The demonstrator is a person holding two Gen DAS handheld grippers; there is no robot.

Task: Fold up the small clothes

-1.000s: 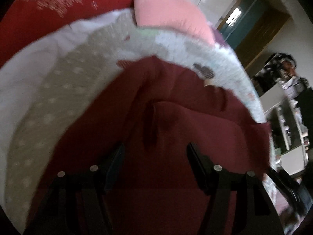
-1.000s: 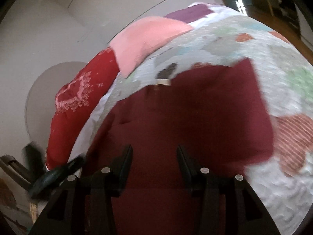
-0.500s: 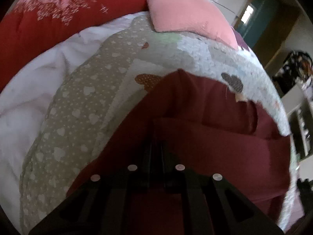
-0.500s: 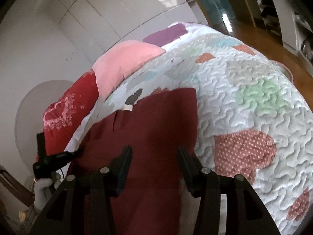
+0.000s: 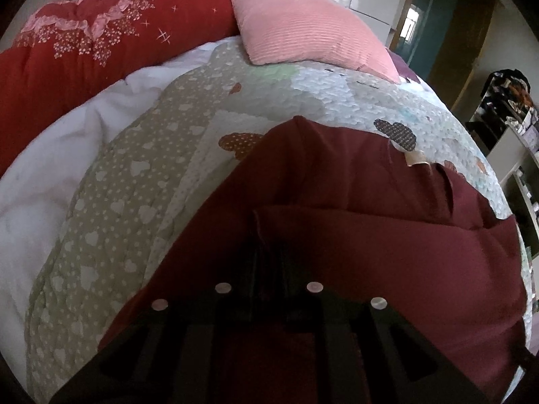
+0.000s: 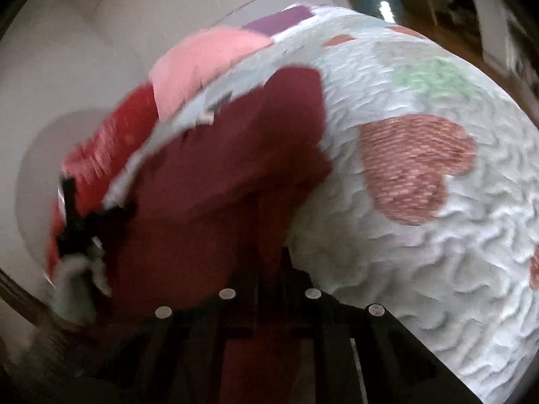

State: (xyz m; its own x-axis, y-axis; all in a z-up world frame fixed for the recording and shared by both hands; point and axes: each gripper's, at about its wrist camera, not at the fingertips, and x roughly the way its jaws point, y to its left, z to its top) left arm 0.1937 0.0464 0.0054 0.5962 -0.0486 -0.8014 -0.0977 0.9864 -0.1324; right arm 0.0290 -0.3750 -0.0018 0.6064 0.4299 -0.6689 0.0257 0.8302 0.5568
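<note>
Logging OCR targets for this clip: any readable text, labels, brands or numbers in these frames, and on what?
None readable.
Tag at the maroon garment edge: too small to read any print.
Quilt, pink pillow, red comforter: patterns only, no lettering.

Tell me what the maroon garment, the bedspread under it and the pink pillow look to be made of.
Maroon garment: thin, matte woven fabric, probably cotton; it drapes and creases softly.
Bedspread: quilted cotton-like cloth; wavy stitching puckers its surface, with printed heart patches.
Pink pillow: soft ribbed fabric, possibly corduroy or plush; fine parallel ridges show.
</note>
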